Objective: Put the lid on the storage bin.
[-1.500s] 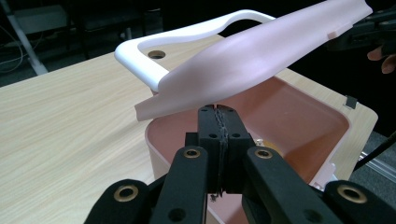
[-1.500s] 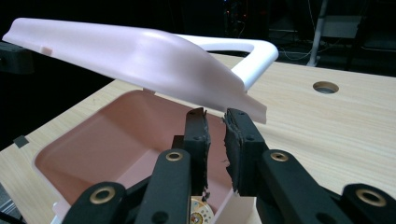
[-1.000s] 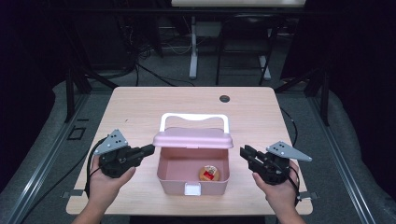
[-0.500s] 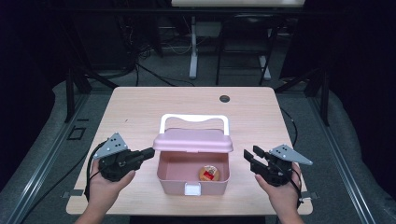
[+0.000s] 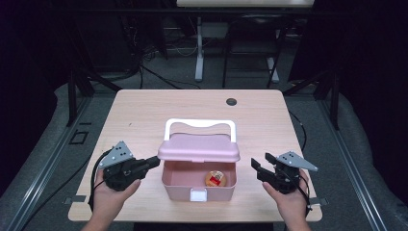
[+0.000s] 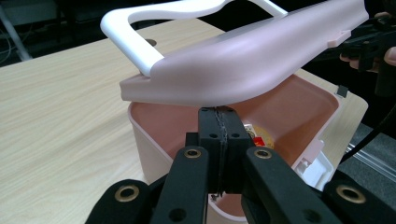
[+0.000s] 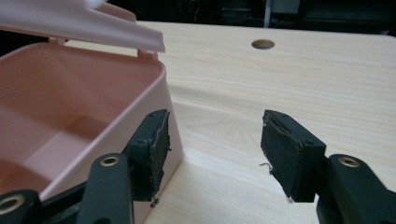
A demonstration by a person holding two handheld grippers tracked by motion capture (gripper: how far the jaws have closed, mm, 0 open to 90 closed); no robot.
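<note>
The pink box (image 5: 199, 180) is sitting at the bench's (image 5: 144, 115) near edge, lid (image 5: 199, 148) half-raised, giving access to the round item (image 5: 216, 178) inside; its label is illegible. The left gripper (image 5: 153, 162), jaws together, is propping the lid's left edge. The right gripper (image 5: 258, 167), jaws having just been opening, empty, is waiting right of the box.

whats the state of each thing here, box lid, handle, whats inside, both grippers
pink box: open, upright on the table
lid: raised, tilted over the box
white handle: standing up behind the lid
small round item: lying inside the box
left gripper: shut, nothing between the pads
right gripper: open, just been opening, empty
</note>
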